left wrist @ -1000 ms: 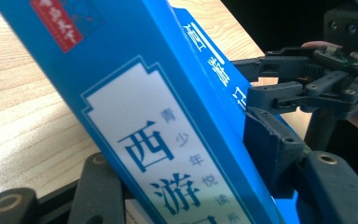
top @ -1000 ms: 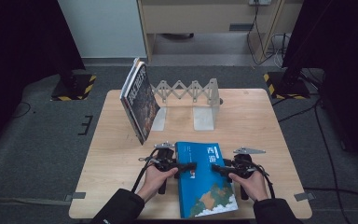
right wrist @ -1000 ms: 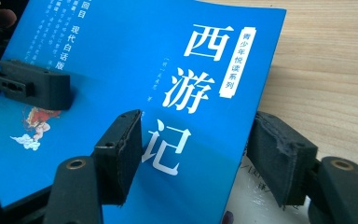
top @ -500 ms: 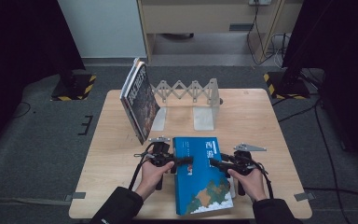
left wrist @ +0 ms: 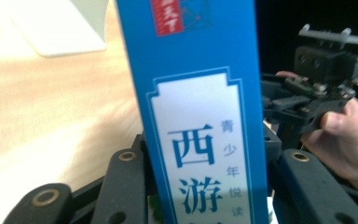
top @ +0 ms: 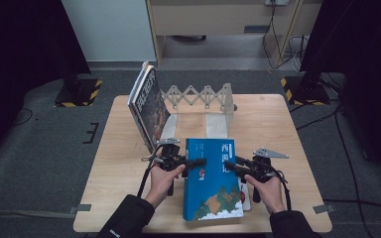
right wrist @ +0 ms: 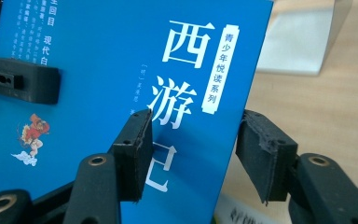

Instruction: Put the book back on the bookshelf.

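Note:
A blue book (top: 211, 183) with white Chinese lettering is at the near middle of the wooden table (top: 287, 129), held off the tabletop. My left gripper (top: 198, 162) clamps its left, spine edge; the spine (left wrist: 200, 116) stands between the jaws, which have just been closing. My right gripper (top: 230, 166) is on the right edge. One of its pads (right wrist: 137, 149) lies on the cover (right wrist: 98, 70) and the other is at the edge behind the book; these jaws have also been closing. The left gripper's jaw tip (right wrist: 28, 84) sits on the cover's far side.
An expanding metal book rack (top: 203, 96) with white base plates (top: 218, 124) stands at the back middle. A dark book (top: 146, 106) leans at its left end. Something white (top: 247, 202) lies under the blue book's near right corner.
The blue book has come up off the table and shifted slightly away from the near edge. My left hand rose with it; the right hand stayed about where it was.

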`<act>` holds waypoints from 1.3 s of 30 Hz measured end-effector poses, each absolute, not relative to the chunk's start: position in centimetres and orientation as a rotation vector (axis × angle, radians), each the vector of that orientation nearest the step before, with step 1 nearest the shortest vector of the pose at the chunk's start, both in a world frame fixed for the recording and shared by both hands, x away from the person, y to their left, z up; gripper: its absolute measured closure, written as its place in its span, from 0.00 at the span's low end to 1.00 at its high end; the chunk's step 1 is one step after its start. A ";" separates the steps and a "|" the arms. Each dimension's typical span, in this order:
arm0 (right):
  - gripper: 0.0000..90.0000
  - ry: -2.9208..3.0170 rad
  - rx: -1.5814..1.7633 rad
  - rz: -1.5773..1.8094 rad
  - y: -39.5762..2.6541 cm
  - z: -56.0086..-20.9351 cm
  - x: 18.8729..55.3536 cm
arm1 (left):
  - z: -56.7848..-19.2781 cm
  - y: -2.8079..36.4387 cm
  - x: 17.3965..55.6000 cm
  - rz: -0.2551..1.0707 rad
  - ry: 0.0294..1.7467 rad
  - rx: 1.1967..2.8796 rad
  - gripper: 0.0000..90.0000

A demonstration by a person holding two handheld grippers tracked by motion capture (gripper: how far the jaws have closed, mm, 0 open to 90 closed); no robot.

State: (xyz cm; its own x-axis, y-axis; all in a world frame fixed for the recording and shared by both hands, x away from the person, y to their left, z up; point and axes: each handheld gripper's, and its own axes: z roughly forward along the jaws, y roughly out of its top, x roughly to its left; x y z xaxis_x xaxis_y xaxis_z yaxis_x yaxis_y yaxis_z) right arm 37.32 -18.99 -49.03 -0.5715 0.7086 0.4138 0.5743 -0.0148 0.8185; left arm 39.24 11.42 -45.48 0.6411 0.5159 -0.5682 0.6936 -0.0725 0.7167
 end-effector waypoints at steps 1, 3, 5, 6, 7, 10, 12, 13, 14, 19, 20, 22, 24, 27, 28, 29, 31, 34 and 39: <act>0.52 2.105 1.380 1.658 -19.0 -48.9 37.3 | -45.1 11.4 39.2 -0.186 0.977 1.728 0.66; 0.52 2.081 1.344 1.689 -19.2 -48.5 37.4 | -44.8 11.4 39.1 -0.178 0.965 1.725 0.66; 0.50 2.073 1.346 1.709 -19.2 -48.5 37.3 | -44.7 11.4 38.8 -0.167 0.956 1.738 0.66; 0.46 2.078 1.357 1.714 -19.1 -48.6 37.3 | -44.7 11.4 38.8 -0.167 0.955 1.742 0.66; 0.42 2.091 1.364 1.716 -19.0 -48.7 37.3 | -44.7 11.4 38.7 -0.170 0.953 1.745 0.66; 0.37 2.128 1.388 1.722 -18.5 -49.3 37.2 | -45.0 11.6 38.6 -0.174 0.951 1.761 0.66; 0.38 2.155 1.403 1.721 -18.4 -49.6 37.2 | -45.1 11.7 38.5 -0.182 0.960 1.764 0.66; 0.39 2.158 1.408 1.711 -18.4 -49.6 37.2 | -45.2 11.7 38.6 -0.183 0.961 1.763 0.66; 0.39 2.158 1.408 1.711 -18.4 -49.6 37.2 | -45.2 11.7 38.6 -0.184 0.962 1.760 0.66; 0.43 2.136 1.390 1.710 -18.7 -48.8 37.4 | -44.2 11.3 38.6 -0.145 0.937 1.741 0.67; 0.45 2.091 1.356 1.736 -18.9 -48.2 37.5 | -43.7 11.3 38.6 -0.122 0.922 1.724 0.67; 0.46 2.068 1.338 1.751 -19.0 -47.9 37.5 | -43.0 11.1 38.5 -0.078 0.881 1.702 0.67; 0.49 2.004 1.298 1.782 -19.2 -47.2 37.4 | -42.7 11.0 38.4 -0.054 0.838 1.689 0.68; 0.50 1.978 1.286 1.800 -19.5 -47.0 37.3 | -42.9 10.8 38.2 -0.049 0.826 1.690 0.67; 0.50 1.977 1.285 1.795 -19.5 -47.1 37.3 | -43.0 10.7 38.2 -0.043 0.829 1.688 0.67; 0.50 1.975 1.283 1.786 -19.4 -47.2 37.3 | -43.1 10.8 38.2 -0.042 0.833 1.684 0.67; 0.52 1.970 1.285 1.794 -19.3 -47.2 37.2 | -43.4 10.8 38.4 -0.053 0.837 1.668 0.66; 0.54 1.971 1.265 1.811 -19.3 -47.1 37.2 | -43.5 10.6 38.3 -0.035 0.836 1.669 0.66; 0.54 1.982 1.239 1.798 -19.2 -47.1 37.1 | -43.8 10.0 38.3 -0.015 0.832 1.680 0.63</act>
State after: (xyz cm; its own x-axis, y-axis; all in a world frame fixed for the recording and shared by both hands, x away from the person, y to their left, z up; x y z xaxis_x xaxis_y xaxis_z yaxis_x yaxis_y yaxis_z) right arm 37.07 -19.23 -47.09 -0.6319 0.6762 0.3786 0.4427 -0.0860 0.8925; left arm 38.31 9.97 -43.78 0.7441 0.5093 -0.4323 0.5241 -0.0438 0.8505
